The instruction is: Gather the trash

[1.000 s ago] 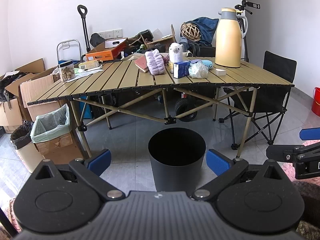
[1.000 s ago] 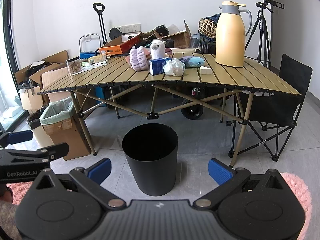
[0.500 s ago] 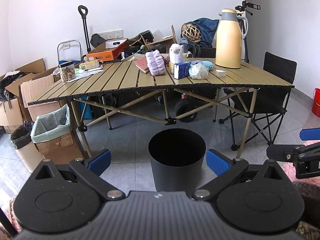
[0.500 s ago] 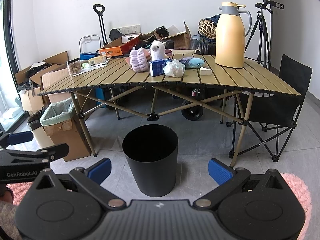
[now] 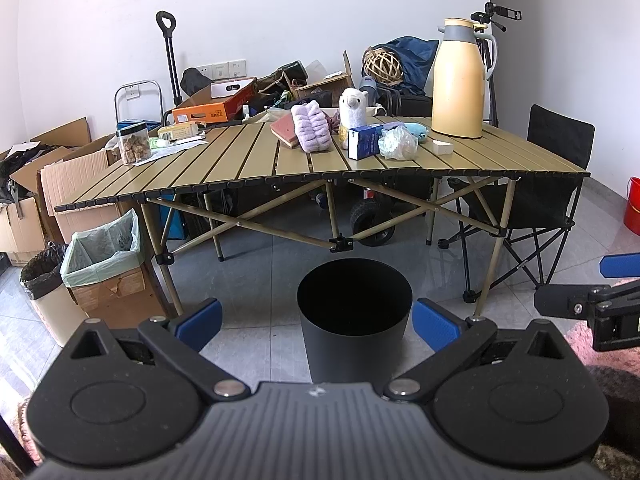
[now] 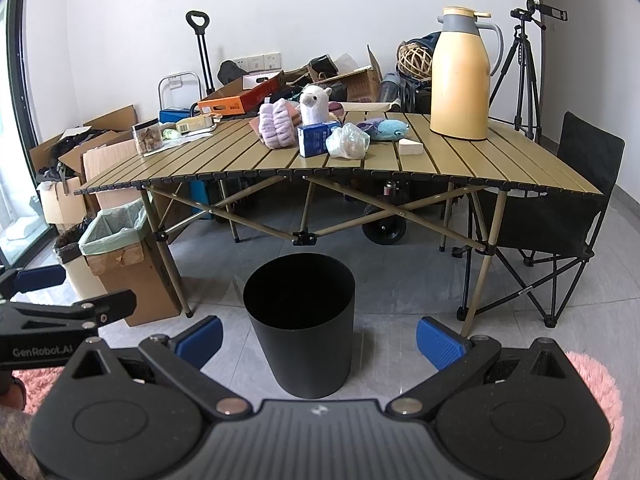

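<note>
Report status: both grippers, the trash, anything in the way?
Left gripper open, empty. Right gripper open, empty. Crumpled plastic bag on table, untouched. Black bin on floor ahead; path clear.

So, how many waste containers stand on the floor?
3: a round black bin in front of the table, a cardboard box lined with a green bag beside the table's left leg, and a beige bin with a black bag beside it. Others may be hidden.

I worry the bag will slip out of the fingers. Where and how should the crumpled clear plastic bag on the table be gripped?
Probably pinch the bunched upper folds of the crumpled plastic bag from above and the table's near edge. The blue carton crowds its left side, and the soft, raised crumples give the right gripper something to close on.
</note>
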A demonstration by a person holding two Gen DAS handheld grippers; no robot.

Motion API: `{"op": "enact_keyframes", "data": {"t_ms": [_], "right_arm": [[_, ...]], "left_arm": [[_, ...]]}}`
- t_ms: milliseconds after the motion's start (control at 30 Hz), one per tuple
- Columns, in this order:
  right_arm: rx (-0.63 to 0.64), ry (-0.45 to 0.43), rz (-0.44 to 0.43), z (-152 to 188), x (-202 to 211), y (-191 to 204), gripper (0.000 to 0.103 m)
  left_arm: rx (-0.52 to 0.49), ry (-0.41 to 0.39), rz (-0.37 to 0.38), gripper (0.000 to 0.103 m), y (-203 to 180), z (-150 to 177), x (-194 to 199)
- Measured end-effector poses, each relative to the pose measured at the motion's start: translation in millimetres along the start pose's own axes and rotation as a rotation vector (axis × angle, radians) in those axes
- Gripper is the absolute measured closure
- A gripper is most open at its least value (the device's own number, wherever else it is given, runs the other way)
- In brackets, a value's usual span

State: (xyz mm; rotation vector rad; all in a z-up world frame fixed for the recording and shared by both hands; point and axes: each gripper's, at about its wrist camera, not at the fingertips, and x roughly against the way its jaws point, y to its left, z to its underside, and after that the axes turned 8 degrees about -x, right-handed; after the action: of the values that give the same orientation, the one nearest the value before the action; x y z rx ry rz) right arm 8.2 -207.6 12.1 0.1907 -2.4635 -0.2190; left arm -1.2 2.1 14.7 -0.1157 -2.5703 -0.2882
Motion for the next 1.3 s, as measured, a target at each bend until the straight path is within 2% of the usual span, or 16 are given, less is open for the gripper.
{"op": "enact_keyframes", "data": {"t_ms": [333, 1300], "right_arm": [[-0.012, -0.015, 0.002, -5, -16, -7, 0.000], [-0.048, -0.091, 0.014, -53, -91, -39, 0.000]], "left_arm": [[0.004, 0.003, -0.005, 0.000, 4, -9, -13], [-0.016, -0.030, -0.018, 0.000, -7, -46, -101]]}}
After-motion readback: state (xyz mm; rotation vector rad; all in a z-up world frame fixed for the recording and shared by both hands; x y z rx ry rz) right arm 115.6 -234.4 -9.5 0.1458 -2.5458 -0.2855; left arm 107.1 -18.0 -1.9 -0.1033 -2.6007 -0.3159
